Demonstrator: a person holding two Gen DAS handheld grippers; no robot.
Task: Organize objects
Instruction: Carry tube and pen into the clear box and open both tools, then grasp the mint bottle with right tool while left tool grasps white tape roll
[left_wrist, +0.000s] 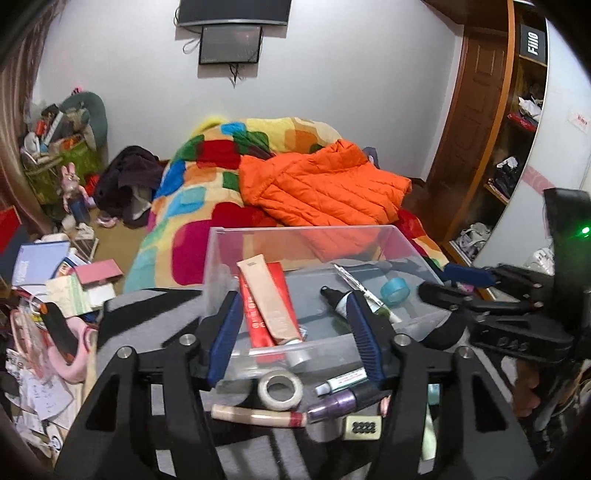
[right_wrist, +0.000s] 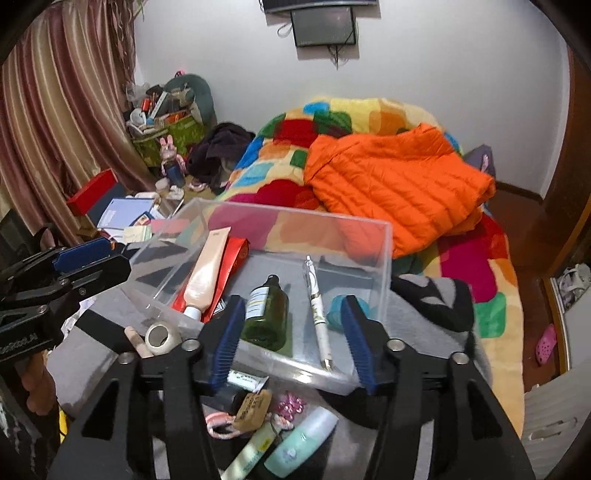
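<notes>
Left wrist view: both tongs, left (left_wrist: 291, 332) and right (right_wrist: 291, 339), hang apart and empty over the clear bin (left_wrist: 221, 236). Sorting looks midway. Next, probably, the left drops to the tape roll (left_wrist: 280, 389) just beneath it.

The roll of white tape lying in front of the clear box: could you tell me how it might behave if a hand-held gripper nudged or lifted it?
The roll of white tape lies flat on its side, so it probably slides rather than rolls. It is a hollow ring, so likely light. The soft grey cloth underneath may drag against it when pushed.
</notes>
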